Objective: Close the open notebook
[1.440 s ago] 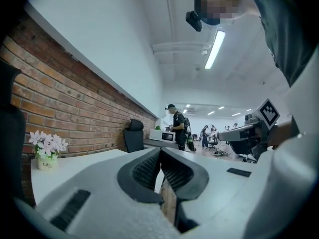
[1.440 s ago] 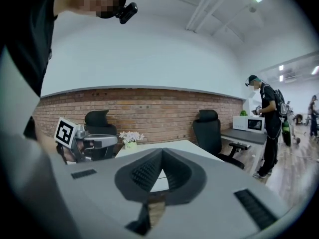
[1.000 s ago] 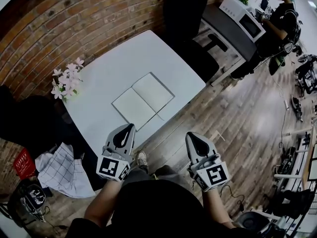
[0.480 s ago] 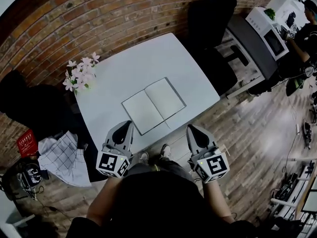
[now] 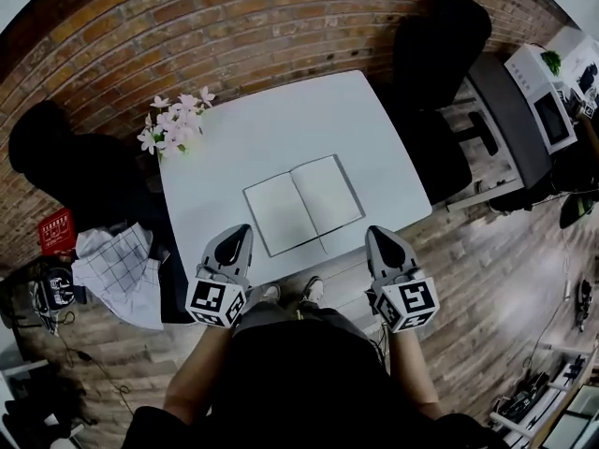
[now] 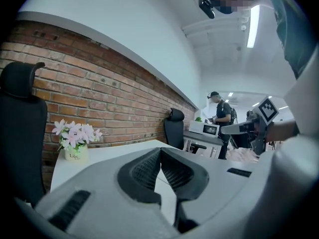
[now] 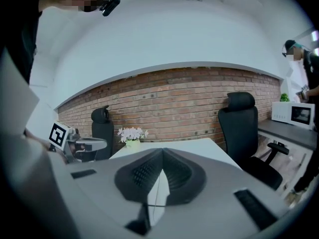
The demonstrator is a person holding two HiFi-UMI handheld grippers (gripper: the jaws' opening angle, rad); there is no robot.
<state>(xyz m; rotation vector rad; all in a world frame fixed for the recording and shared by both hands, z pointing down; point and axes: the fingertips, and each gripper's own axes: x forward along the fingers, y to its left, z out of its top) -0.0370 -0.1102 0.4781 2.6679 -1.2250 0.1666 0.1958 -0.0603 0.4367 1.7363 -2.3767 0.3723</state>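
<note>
Both empty, left gripper and right gripper sit closed (notebook lies open)

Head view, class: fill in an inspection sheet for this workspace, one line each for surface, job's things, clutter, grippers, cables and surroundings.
Surface: white table, mostly bare.
Job's things: notebook, lying open and flat near the table's front edge.
Clutter: pot of flowers at the far left corner.
Grippers: left gripper and right gripper, jaws together, empty, at the near edge, short of the notebook.
Cables: nothing seen on the table; thin cable on the floor at left.
Surroundings: brick wall, black office chair, microwave, checked cloth.
</note>
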